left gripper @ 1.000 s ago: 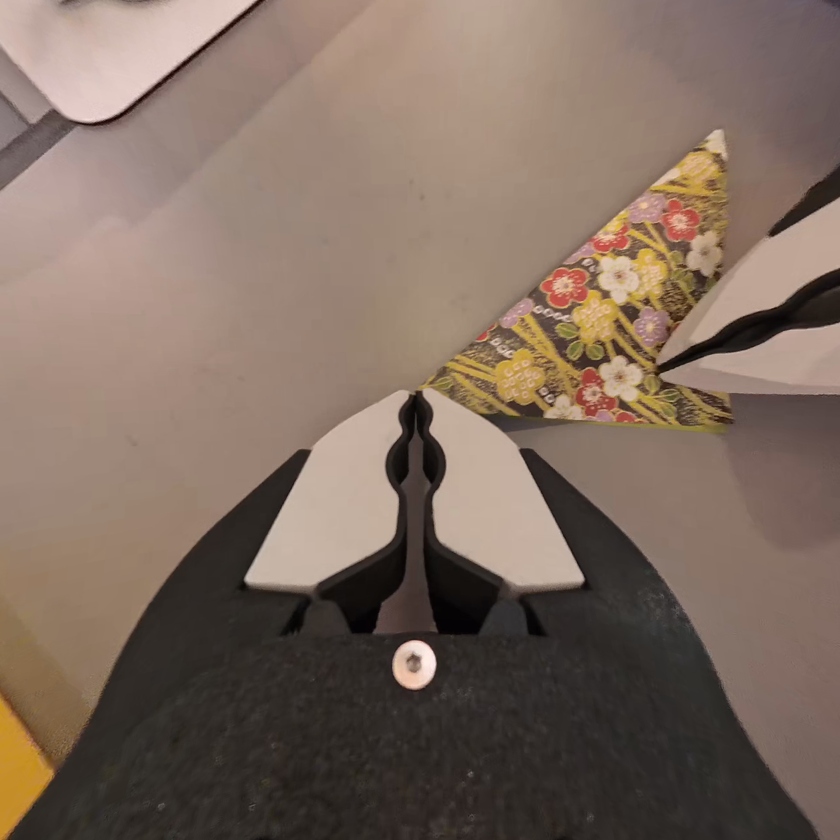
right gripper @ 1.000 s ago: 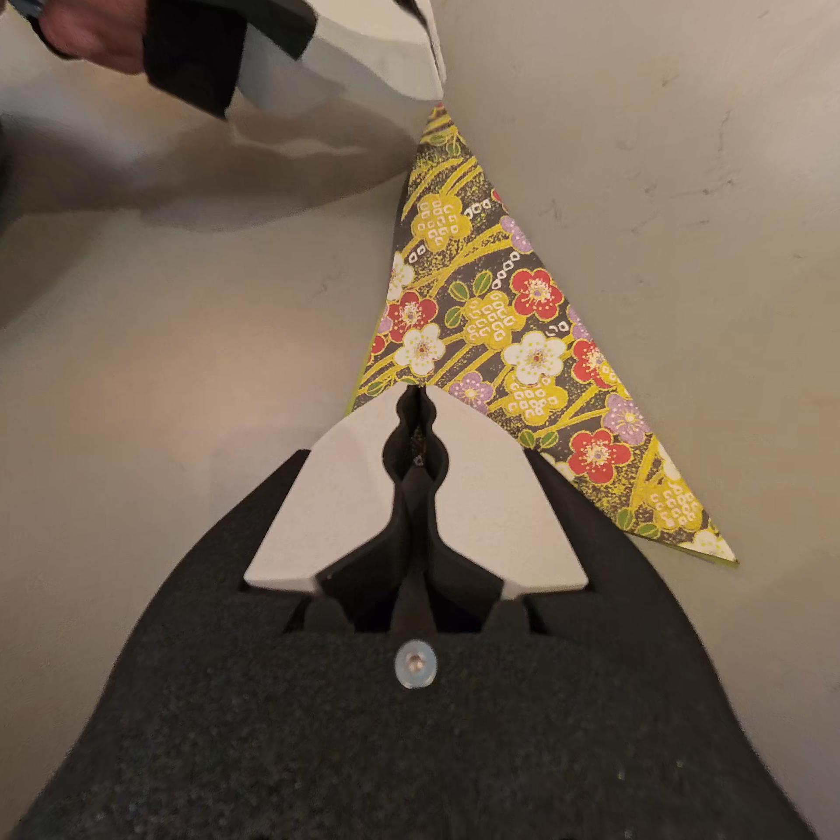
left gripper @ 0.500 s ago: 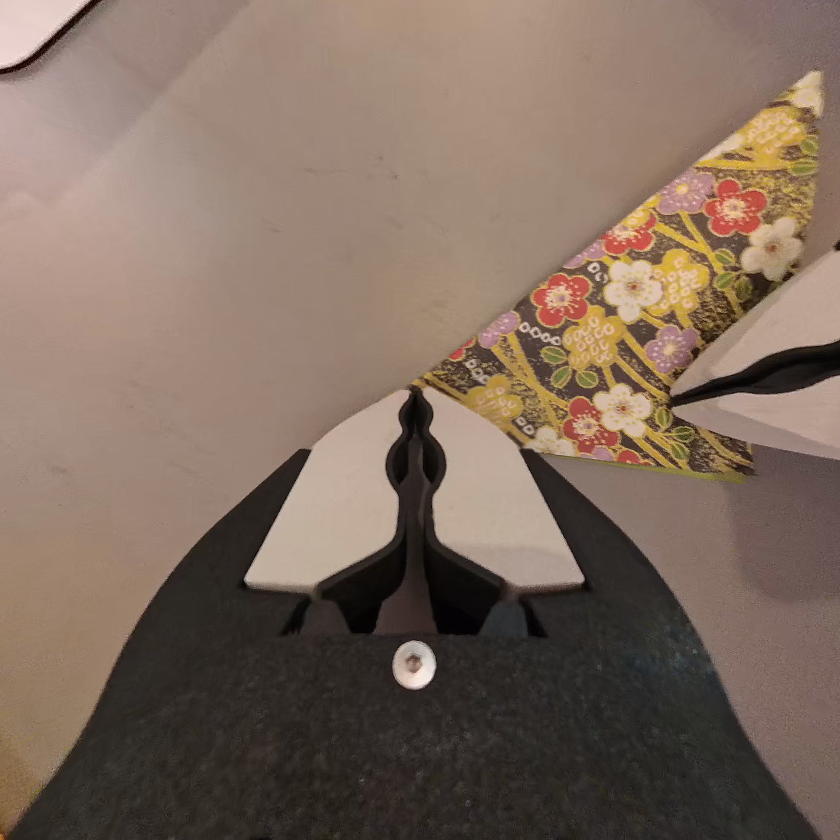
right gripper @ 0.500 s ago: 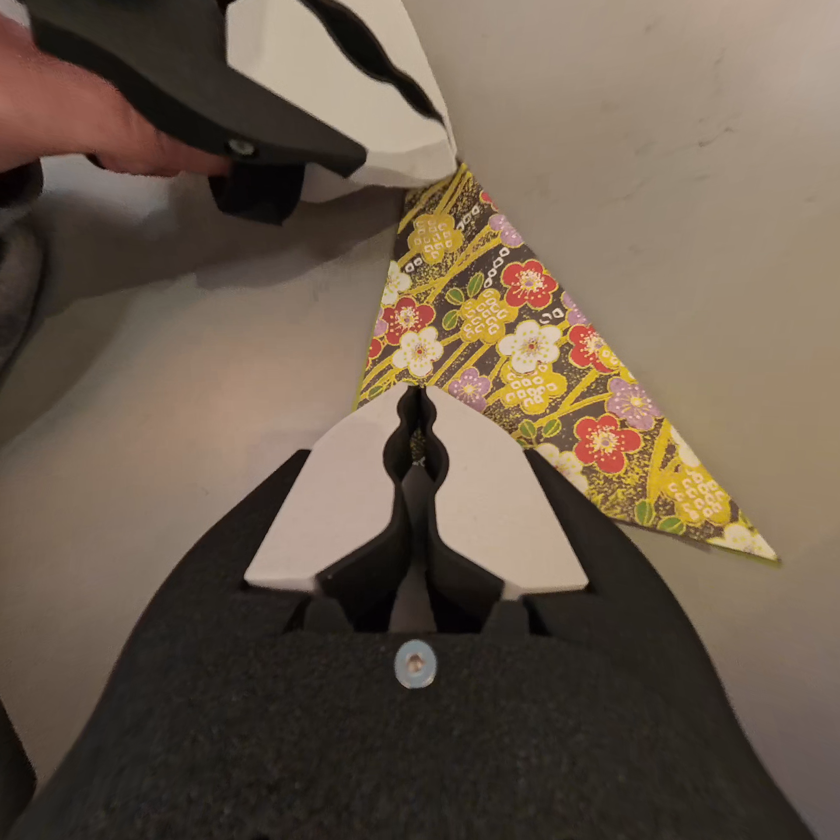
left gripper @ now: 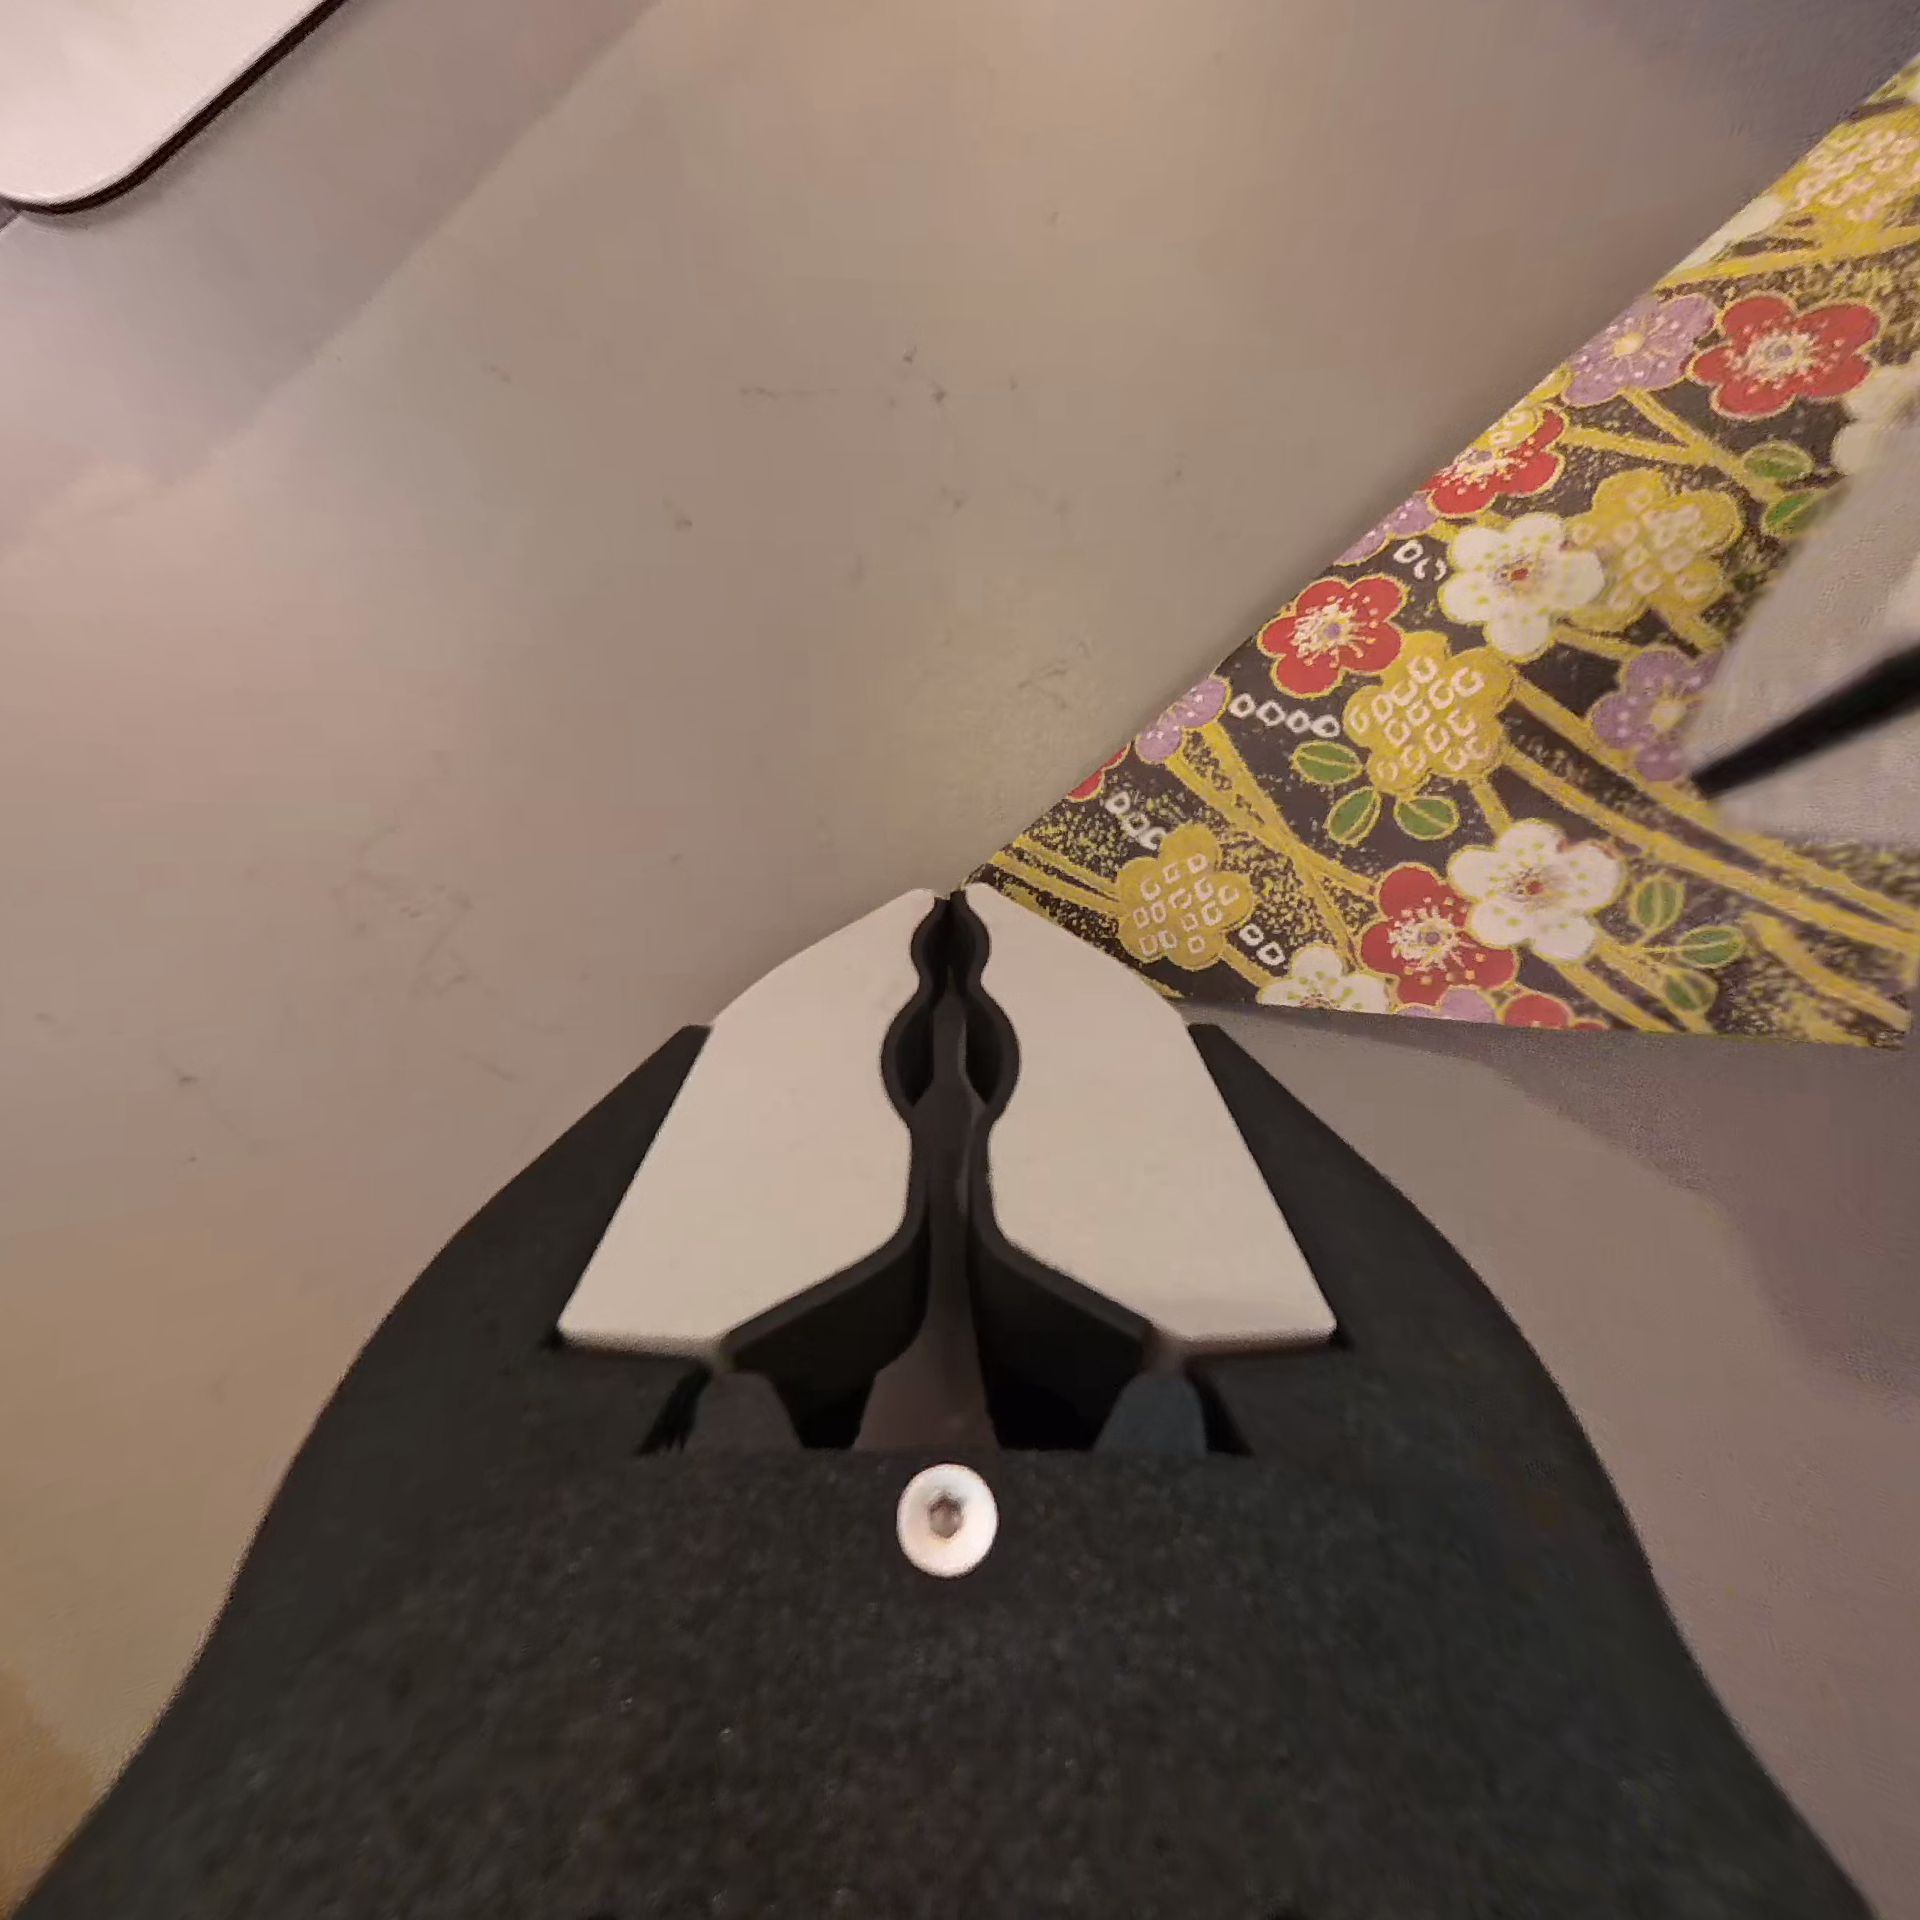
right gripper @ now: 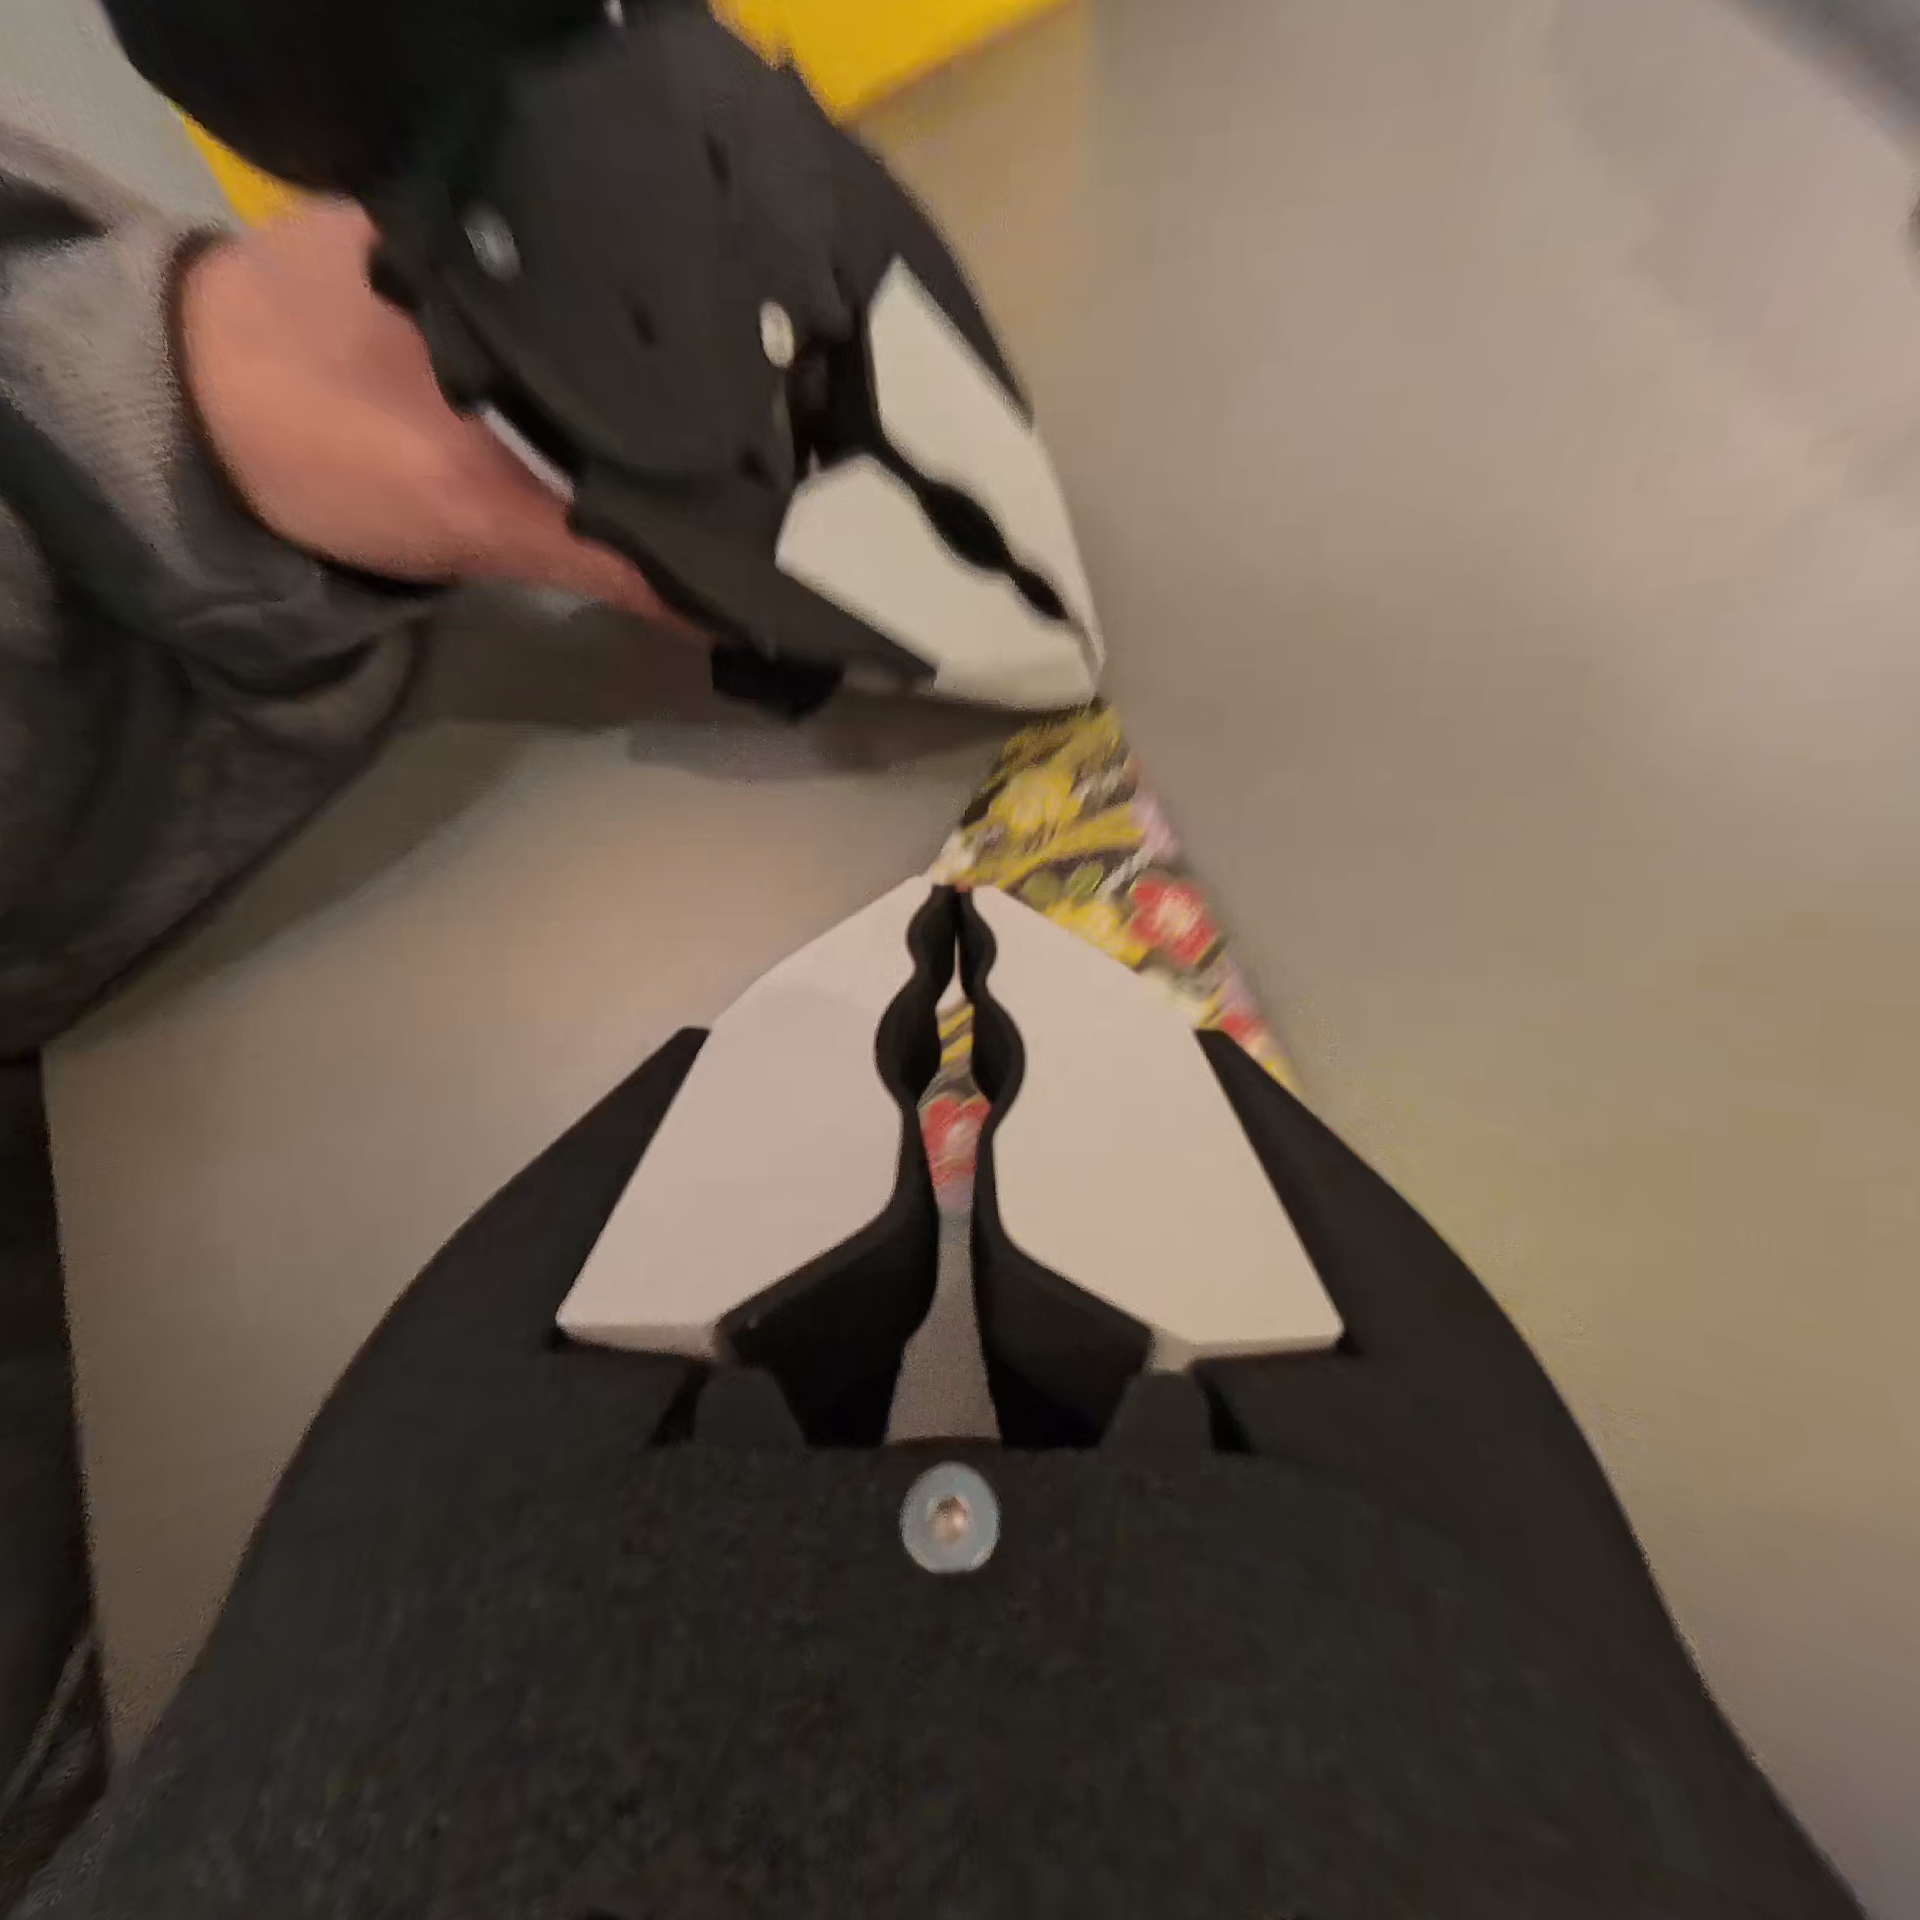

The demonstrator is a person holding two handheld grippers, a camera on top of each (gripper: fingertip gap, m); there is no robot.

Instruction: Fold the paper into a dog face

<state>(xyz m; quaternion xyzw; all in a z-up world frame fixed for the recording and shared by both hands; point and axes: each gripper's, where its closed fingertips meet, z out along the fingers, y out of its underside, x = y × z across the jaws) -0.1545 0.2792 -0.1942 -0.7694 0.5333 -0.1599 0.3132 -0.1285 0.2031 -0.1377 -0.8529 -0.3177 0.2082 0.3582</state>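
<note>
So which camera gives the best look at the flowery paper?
The left wrist view: the flowery paper is sharp there, lying as a folded triangle on the table. The right wrist view is blurred, and its own tool hides most of it.

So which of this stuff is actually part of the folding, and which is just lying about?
In the job:
- flowered paper, folded into a triangle
- left claw, shut
- right claw, shut

Lying about:
- white board beyond the table
- yellow thing behind

Each gripper, the left gripper (left gripper: 951,914) and the right gripper (right gripper: 954,902), has a grainy black body, two pale grey fingers (left gripper: 790,1132) with wavy black inner pads, and one silver hex screw (left gripper: 947,1522). At the frame's left edge in the right wrist view, a grey sleeve (right gripper: 125,623) covers the forearm.
</note>
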